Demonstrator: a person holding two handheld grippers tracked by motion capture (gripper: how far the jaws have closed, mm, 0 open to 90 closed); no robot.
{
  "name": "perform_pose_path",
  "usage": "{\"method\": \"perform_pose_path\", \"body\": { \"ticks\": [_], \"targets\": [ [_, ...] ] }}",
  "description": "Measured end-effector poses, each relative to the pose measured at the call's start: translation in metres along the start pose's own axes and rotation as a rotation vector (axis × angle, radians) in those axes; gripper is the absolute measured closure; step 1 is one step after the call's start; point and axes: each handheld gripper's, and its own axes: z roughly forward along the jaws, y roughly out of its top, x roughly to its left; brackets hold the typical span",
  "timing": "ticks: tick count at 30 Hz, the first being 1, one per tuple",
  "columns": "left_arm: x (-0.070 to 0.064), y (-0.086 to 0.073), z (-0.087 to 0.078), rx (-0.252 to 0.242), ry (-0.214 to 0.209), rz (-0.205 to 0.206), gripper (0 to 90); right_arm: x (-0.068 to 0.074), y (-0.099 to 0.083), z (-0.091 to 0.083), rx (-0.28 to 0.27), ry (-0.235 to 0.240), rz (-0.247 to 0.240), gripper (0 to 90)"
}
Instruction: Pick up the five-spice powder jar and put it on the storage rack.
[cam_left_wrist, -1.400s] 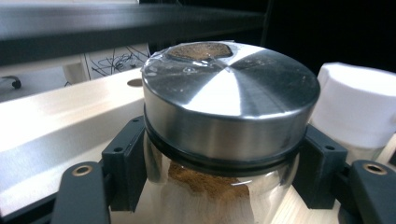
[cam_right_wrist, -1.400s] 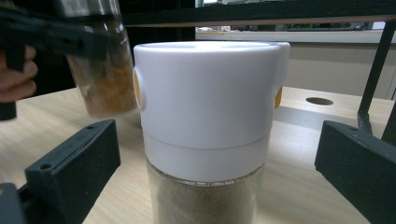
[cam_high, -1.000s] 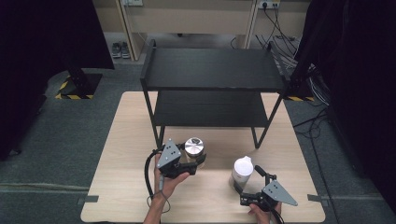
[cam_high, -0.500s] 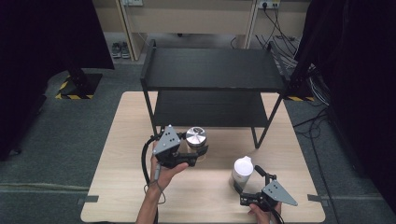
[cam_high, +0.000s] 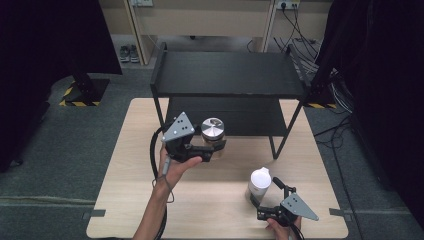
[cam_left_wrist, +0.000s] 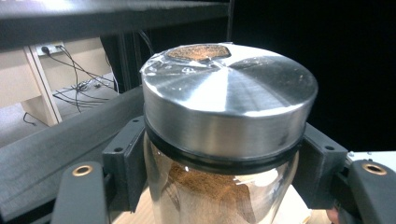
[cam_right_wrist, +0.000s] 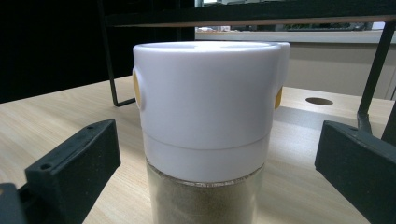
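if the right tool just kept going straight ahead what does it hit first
The white-capped jar: it stands upright between the right tool's open jaws, which flank it without touching. The black shelf rack lies farther behind it.

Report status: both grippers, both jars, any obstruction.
Left gripper shut on metal-lidded jar, at the black shelf's front edge. Right gripper open, jaws either side of white-capped jar, not touching. Shelf top overhangs the left jar.

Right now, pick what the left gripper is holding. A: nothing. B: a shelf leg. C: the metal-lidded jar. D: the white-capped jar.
C: the left gripper has its jaws pressed against both sides of the metal-lidded jar, just under the lid; the white-capped jar stands by the right gripper, whose jaws stand apart from it.
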Motion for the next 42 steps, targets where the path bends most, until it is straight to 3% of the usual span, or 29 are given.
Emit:
{"method": "perform_pose_path", "body": {
  "ticks": [14, 27, 29, 35, 42],
  "targets": [
    [0.027, 0.067, -0.003, 0.023, -0.019, -0.022, 30.6, 0.0, 0.0, 0.0, 0.0, 0.002, -0.002, 0.4],
    [0.04, 0.108, 0.002, 0.021, 0.0, -0.012, 30.7, 0.0, 0.0, 0.001, 0.002, 0.002, -0.001, 0.4],
    [0.041, 0.115, 0.003, 0.028, 0.013, -0.036, 30.7, 0.0, 0.0, 0.001, 0.002, 0.003, -0.002, 0.4],
    [0.049, 0.128, 0.007, 0.029, 0.043, -0.054, 30.7, 0.0, 0.0, 0.001, 0.002, 0.004, 0.0, 0.4],
    [0.054, 0.14, 0.015, 0.035, 0.119, -0.071, 30.7, -0.001, 0.0, 0.001, 0.001, 0.004, 0.0, 0.4]
  ]
}}
